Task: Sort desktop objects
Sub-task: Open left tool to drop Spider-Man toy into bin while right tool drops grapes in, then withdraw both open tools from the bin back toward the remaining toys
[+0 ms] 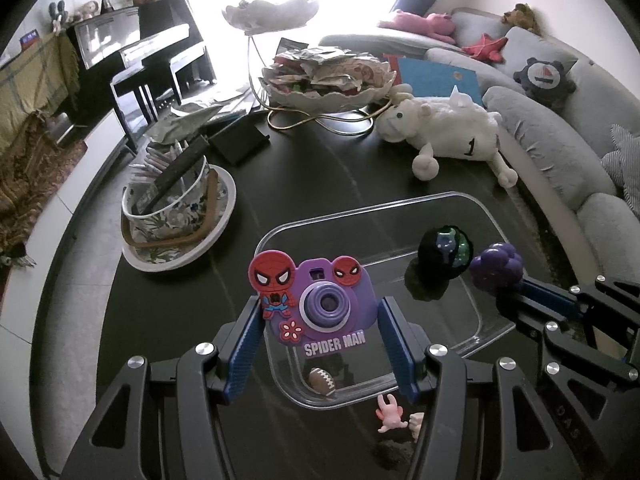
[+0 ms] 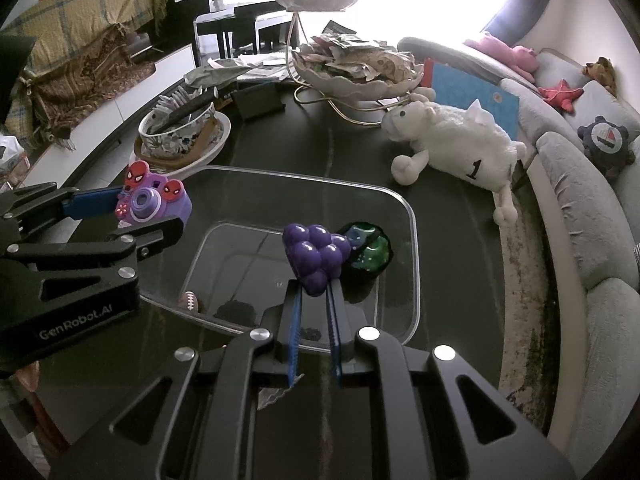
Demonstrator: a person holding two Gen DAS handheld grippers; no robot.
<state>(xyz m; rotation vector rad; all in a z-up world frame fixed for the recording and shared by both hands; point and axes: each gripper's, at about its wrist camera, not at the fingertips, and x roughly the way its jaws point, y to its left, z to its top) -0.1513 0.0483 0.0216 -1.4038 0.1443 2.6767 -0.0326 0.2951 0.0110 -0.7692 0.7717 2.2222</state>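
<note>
1. Left wrist view: left gripper clamped on the toy camera, blue pads pressed to its two short sides, lens facing back at the view; held above the near-left corner of the clear bin.
2. Probably light, hollow plastic under a rubbery purple skin; stiff enough for a firm pinch, grippy rather than slick. Best taken across the flat body sides, as now, never by the raised Spider-Man figures at 11 and 1 o'clock of the lens, which look thin and bendy.
3. Right wrist view: right gripper closed on the purple grape cluster, pads meeting at the narrow tip at 6 o'clock of the bunch; held over the bin's open middle.
4. Grapes glossy and rounded, so likely slippery on a tip-only hold; judged light, perhaps soft vinyl. Safer bite deeper, across the wide lobes.
5. At 2 o'clock of the grapes, a dark round toy with green patches, seemingly over the bin's far-right part; contact with the floor not clear.
6. Inside the bin at 7 o'clock of the grapes, a small football resting on the floor.
7. Outside the near rim, at 5 o'clock of the camera, a small pink figure on the dark table.
8. Judged stage: both carried toys poised above the bin, not yet resting in it.
</note>
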